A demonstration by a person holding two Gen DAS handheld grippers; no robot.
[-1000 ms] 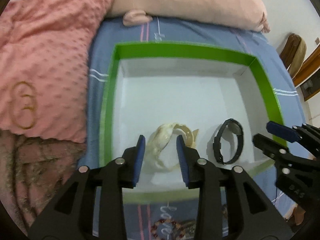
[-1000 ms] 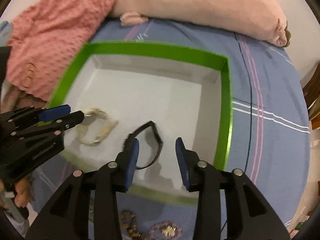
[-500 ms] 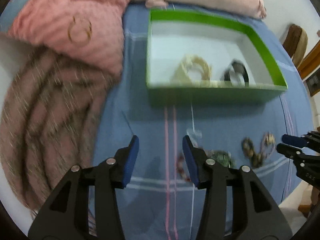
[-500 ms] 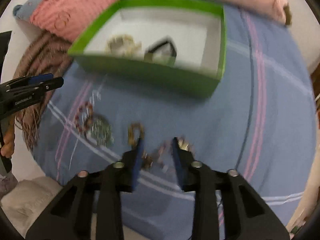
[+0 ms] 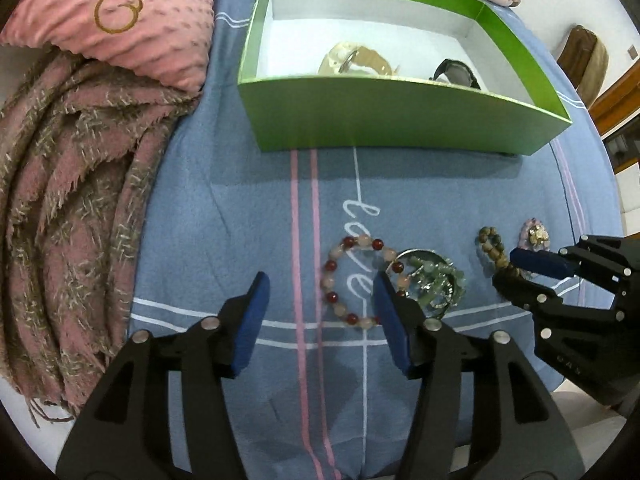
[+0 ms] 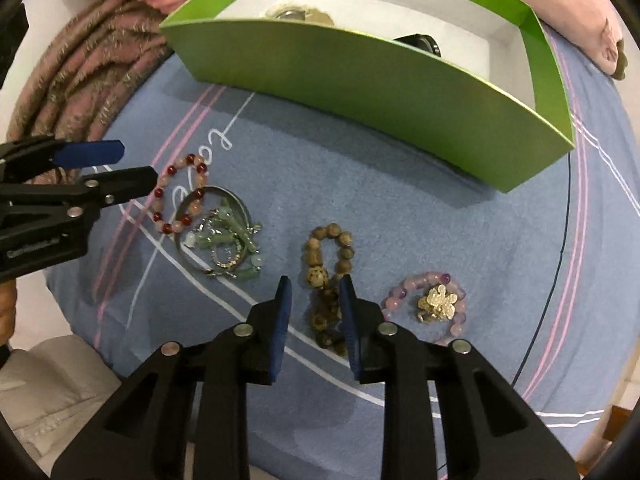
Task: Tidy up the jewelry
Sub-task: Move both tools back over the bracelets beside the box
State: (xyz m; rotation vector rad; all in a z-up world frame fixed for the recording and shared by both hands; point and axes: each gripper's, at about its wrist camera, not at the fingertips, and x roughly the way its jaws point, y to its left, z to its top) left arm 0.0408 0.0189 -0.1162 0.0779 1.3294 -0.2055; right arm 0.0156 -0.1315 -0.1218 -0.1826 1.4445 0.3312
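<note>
Bed: blue sheet [image 5: 240, 208] with pink and white stripes carries all items.
Box: green box [image 5: 392, 120] with white interior sits at the far side of the sheet.
Box contents: a pale cream band [image 5: 352, 60] on the left, a black watch [image 5: 456, 72] on the right, apart from each other.
Red bracelet: red-and-pink bead bracelet [image 5: 340, 280] lies on the sheet, near side of the box, well apart from it.
Green piece: green stone jewelry with a metal ring [image 6: 224, 240] lies touching the red bracelet on its right.
Brown bracelet: brown bead bracelet [image 6: 328, 280] lies to the right of the green piece.
Pink bracelet: pale pink bracelet with gold charm [image 6: 436, 304] lies furthest right.
Left gripper [image 5: 320, 312]: fingers apart and opening, over the red bracelet; pads not pressing on it.
Right gripper [image 6: 314, 308]: fingers narrowly apart, straddling the near end of the brown bracelet; contact cannot be told.
Surroundings: pink pillow [image 5: 120, 16] and fringed blanket [image 5: 68, 200] at the left.
</note>
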